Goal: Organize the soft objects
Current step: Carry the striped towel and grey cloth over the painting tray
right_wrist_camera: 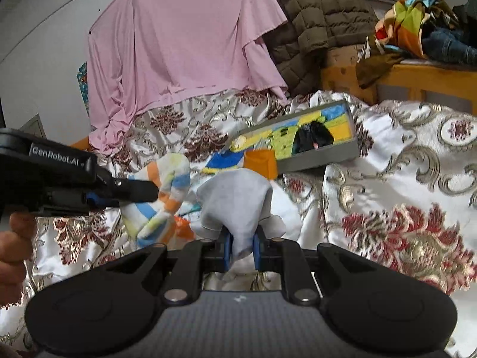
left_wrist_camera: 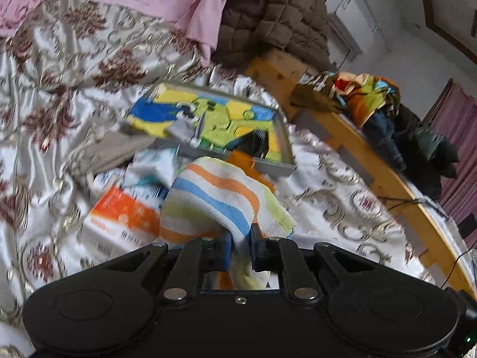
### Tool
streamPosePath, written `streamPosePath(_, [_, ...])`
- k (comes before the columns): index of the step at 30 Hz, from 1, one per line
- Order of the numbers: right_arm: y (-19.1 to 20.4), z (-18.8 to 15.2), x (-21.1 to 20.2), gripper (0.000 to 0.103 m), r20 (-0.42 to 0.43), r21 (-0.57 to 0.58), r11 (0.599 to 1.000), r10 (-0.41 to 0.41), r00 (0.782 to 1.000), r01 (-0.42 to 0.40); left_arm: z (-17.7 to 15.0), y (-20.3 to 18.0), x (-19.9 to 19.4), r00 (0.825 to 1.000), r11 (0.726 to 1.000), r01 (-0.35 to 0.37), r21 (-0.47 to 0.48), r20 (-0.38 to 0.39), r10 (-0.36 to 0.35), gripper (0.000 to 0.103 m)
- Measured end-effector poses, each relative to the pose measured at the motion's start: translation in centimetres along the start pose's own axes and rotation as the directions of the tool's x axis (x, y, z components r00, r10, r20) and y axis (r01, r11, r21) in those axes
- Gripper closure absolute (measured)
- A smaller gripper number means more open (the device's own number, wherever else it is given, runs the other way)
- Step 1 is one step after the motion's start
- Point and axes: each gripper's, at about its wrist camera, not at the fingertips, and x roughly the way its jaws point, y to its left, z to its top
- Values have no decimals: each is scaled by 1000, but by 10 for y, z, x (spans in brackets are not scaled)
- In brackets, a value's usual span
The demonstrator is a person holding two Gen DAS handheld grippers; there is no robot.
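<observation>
My left gripper (left_wrist_camera: 241, 240) is shut on a striped towel (left_wrist_camera: 220, 200) with orange, blue and green bands, held up off the bed. From the right wrist view the left gripper (right_wrist_camera: 149, 192) reaches in from the left with that striped towel (right_wrist_camera: 162, 197) hanging from its tip. A pale grey cloth (right_wrist_camera: 235, 203) bulges above my right gripper (right_wrist_camera: 241, 249), which is shut on it. Behind both lies a grey tray (left_wrist_camera: 280, 131) holding a yellow, blue and green cloth (left_wrist_camera: 220, 116); the same grey tray (right_wrist_camera: 322, 155) is tilted on the bedspread.
A floral satin bedspread (left_wrist_camera: 74, 89) covers the bed. A pink garment (right_wrist_camera: 179, 44) and a brown quilted jacket (right_wrist_camera: 313, 24) hang at the back. Clothes are piled (left_wrist_camera: 387, 113) on the wooden bed frame (left_wrist_camera: 372, 164). An orange and white pack (left_wrist_camera: 125, 214) lies under the towel. A hand (right_wrist_camera: 15, 244) shows at left.
</observation>
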Motion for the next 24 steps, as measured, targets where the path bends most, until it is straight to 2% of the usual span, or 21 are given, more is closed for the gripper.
streamPosePath(6, [-12,27,14,86,30,-21,1000,2,1000,-1,38,-14,10,998,999,36,6,45,-37,91])
streamPosePath(12, [-34,67,46,86,76,-23,1000,-1,997,3,81,-29,38,995,997,43,59,91,-48,91])
streamPosePath(18, [-70,109,95,86,99,-3,1000,-23,995,24,123,-37,92,990,993,50,105,125,-63,91])
streamPosePath(24, [-106,144,149,86,68,-17,998,-65,996,66,152,-35,157,989,995,43,93,137,-56,91])
